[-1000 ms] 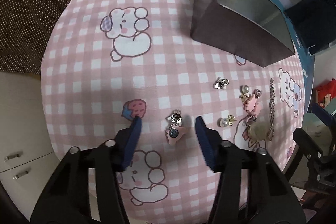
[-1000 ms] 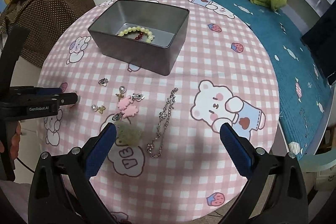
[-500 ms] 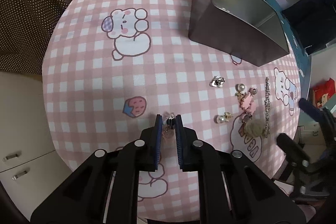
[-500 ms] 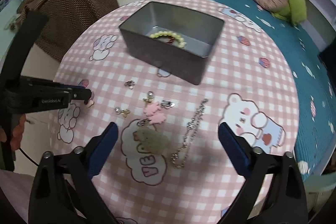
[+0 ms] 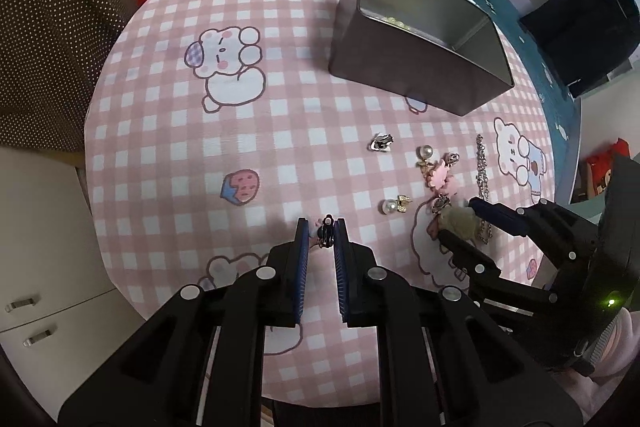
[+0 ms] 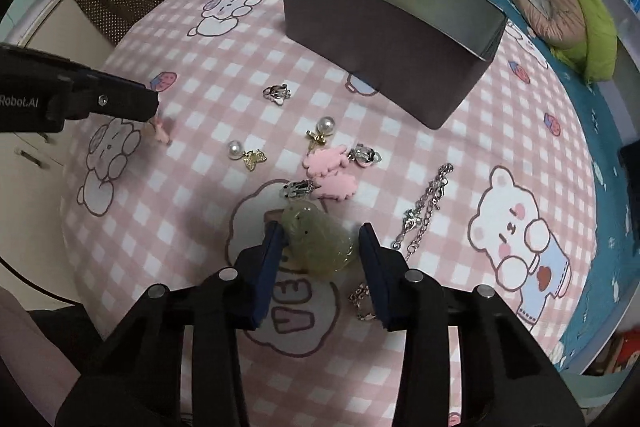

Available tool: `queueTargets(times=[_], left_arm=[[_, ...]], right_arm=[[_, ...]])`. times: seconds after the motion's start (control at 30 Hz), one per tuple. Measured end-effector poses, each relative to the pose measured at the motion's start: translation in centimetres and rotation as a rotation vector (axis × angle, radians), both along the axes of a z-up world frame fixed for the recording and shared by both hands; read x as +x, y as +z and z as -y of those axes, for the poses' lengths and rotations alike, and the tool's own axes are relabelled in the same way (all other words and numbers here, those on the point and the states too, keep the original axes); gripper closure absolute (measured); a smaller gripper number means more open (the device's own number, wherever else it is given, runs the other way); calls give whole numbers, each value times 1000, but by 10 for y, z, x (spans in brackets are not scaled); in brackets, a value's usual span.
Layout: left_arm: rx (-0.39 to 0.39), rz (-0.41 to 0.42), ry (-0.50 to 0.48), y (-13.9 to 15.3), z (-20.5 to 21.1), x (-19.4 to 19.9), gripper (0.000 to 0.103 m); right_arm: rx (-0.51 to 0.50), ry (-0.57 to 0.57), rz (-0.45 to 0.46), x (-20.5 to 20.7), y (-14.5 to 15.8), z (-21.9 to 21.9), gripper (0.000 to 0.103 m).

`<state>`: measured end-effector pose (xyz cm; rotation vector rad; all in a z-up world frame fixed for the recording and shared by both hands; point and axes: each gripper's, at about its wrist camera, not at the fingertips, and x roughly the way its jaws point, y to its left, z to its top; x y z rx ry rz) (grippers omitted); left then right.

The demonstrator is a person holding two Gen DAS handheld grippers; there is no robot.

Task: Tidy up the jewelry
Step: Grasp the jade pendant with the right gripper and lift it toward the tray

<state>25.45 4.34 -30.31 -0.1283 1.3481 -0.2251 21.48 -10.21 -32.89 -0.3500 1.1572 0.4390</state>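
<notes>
My left gripper (image 5: 321, 227) is shut on a small pink clip earring (image 5: 325, 231) and holds it at the near left of the round table; the earring's pink tip shows in the right wrist view (image 6: 161, 133). My right gripper (image 6: 320, 239) has its jaws either side of a pale green jade pendant (image 6: 320, 245), partly closed; contact is unclear. A grey metal tin (image 6: 384, 23) stands behind with a bead bracelet (image 5: 396, 23) inside. Pearl earrings (image 6: 326, 126), pink cloud earrings (image 6: 326, 163), a silver clip (image 6: 277, 94) and a silver chain (image 6: 424, 207) lie on the cloth.
The table carries a pink checked cloth with bear prints (image 5: 168, 147). A brown dotted chair (image 5: 44, 39) stands at the left, white cabinets (image 5: 36, 267) below it. A bed with clothes (image 6: 576, 11) lies behind the table at the right.
My left gripper closed on the pink clip earring and now holds it. My right gripper came down and forward, and its jaws narrowed around the jade pendant.
</notes>
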Motion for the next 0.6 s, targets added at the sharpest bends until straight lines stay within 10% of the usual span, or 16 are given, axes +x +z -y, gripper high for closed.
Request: queueTargets(times=[0.6], left_arm=[[-26, 131, -46, 51, 21, 27, 91]], right_arm=[[55, -54, 144, 10, 54, 15, 66]])
